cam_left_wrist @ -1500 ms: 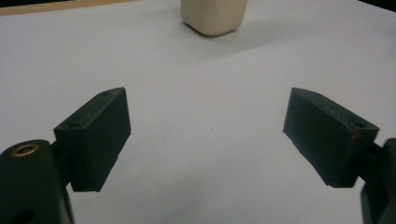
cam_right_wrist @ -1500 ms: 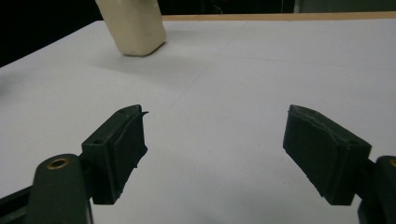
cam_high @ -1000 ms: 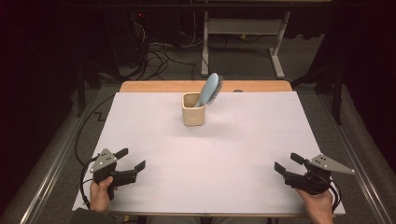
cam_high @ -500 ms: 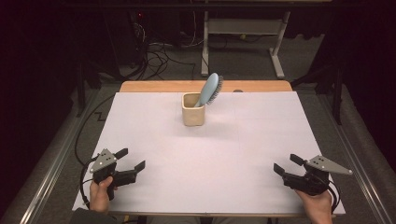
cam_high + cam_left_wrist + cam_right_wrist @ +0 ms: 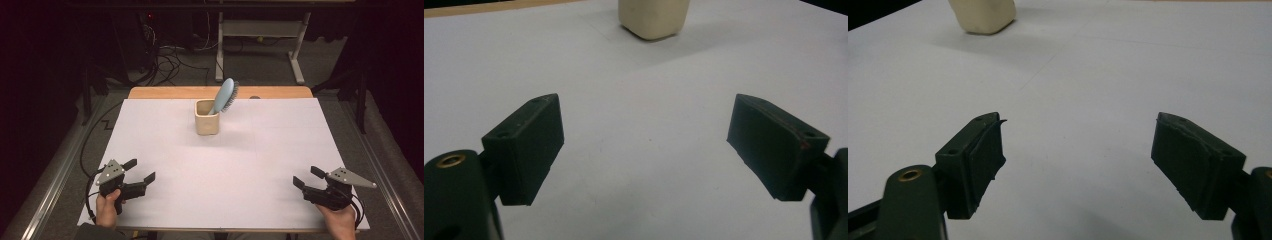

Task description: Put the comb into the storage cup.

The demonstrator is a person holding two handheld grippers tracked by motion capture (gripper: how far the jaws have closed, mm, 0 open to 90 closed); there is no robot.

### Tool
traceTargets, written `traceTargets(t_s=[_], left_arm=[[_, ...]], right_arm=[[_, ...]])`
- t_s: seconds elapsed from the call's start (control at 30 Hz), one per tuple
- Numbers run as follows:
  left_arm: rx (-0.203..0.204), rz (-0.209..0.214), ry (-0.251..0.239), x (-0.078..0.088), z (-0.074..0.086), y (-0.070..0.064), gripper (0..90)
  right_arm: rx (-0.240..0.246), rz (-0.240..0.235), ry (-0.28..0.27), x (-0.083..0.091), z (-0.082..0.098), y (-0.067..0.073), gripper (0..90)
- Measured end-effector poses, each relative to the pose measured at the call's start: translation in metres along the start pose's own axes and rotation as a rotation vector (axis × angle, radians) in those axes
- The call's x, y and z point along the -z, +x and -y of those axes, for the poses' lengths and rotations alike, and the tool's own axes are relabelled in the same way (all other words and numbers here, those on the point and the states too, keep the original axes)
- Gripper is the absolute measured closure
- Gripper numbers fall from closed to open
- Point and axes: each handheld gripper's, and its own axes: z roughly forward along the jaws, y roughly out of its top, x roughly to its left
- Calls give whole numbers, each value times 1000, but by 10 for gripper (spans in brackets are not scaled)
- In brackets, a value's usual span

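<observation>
A: Where are the two tools?

B: Both sit at the near edge of the white bench (image 5: 165, 135), well apart. The left tool (image 5: 141, 171) is at the near left corner, held in the left hand (image 5: 106, 208). The right tool (image 5: 305, 177) is at the near right corner, in the right hand (image 5: 341, 220).

A: Are they gripping anything?

B: No. The left tool's jaws stand wide apart with bare bench between them, as its own view shows (image 5: 646, 145). The right tool is the same, spread wide and empty (image 5: 1078, 155).

A: And what else is on the bench?

B: A cream cup (image 5: 206, 117) stands upright toward the far middle, well away from both tools. A blue brush (image 5: 226, 95) is in it, handle down, head leaning out to the right above the rim. The cup's base shows at the top of the left gripper view (image 5: 654, 17) and at the top left of the right gripper view (image 5: 982, 15).
</observation>
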Motion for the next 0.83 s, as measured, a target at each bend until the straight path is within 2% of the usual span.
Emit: traceTargets(t_s=[0.83], left_arm=[[-2, 1, 1, -1, 0, 0, 157]], right_arm=[[5, -10, 1, -1, 0, 1, 214]])
